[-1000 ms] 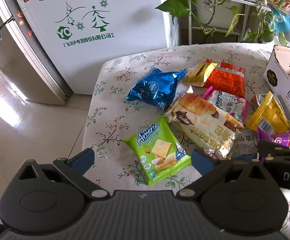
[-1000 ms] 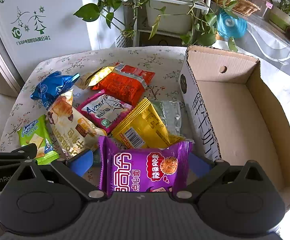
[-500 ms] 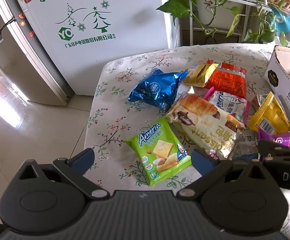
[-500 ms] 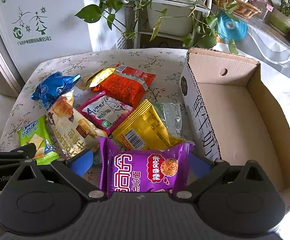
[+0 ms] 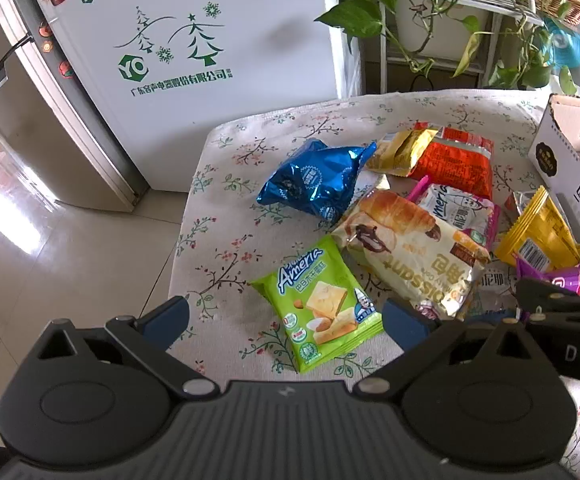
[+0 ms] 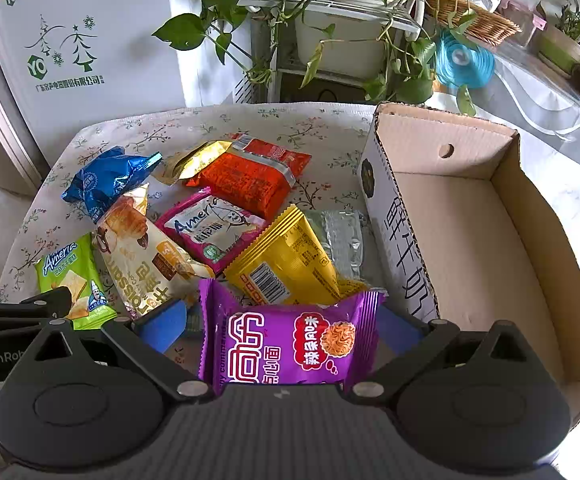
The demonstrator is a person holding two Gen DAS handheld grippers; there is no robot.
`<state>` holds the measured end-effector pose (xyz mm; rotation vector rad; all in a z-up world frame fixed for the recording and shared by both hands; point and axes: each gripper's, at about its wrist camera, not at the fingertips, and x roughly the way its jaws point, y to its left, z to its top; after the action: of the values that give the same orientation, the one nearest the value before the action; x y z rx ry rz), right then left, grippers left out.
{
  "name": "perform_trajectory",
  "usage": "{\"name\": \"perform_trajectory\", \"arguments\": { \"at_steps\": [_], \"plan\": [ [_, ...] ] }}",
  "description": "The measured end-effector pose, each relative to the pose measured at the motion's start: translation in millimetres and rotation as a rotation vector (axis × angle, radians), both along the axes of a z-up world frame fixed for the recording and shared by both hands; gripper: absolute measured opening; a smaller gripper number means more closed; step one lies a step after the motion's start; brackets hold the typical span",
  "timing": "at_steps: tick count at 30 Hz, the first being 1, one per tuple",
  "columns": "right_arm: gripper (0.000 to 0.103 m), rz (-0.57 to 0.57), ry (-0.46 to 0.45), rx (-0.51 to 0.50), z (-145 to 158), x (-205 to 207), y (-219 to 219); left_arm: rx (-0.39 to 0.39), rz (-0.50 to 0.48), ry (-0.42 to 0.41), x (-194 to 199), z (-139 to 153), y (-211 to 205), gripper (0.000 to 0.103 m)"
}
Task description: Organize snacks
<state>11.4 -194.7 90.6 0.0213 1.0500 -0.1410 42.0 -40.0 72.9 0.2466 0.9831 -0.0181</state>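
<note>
Snack packets lie in a pile on the floral table. My left gripper [image 5: 286, 318] is open, its fingers either side of a green Ameria cracker packet [image 5: 319, 302], which also shows in the right wrist view [image 6: 72, 280]. My right gripper [image 6: 286, 320] is open around a purple noodle packet [image 6: 290, 338] lying between its fingers, just left of the open cardboard box [image 6: 469, 248]. A croissant bag [image 5: 409, 252], blue bag [image 5: 313, 180], orange packet [image 5: 453, 164], pink Ameria packet [image 6: 210, 228] and yellow packet [image 6: 286, 260] lie beyond.
A white fridge [image 5: 190, 40] stands past the table's far left edge. A plant stand with trailing leaves [image 6: 329, 32] is behind the table. A silver packet [image 6: 341, 240] lies against the box wall. The table edge [image 5: 186, 216] drops to tiled floor on the left.
Both views have shifted only slightly. The purple packet stays between the right fingers, and the left gripper stays over the green packet.
</note>
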Motion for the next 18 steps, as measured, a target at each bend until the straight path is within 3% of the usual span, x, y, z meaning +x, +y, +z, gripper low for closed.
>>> {"name": "perform_trajectory", "arguments": {
  "at_steps": [18],
  "plan": [
    [0.103,0.008,-0.008,0.013,-2.4,-1.9,1.2,-0.009,0.010,0.004,-0.2,-1.4,0.0,0.102]
  ]
}}
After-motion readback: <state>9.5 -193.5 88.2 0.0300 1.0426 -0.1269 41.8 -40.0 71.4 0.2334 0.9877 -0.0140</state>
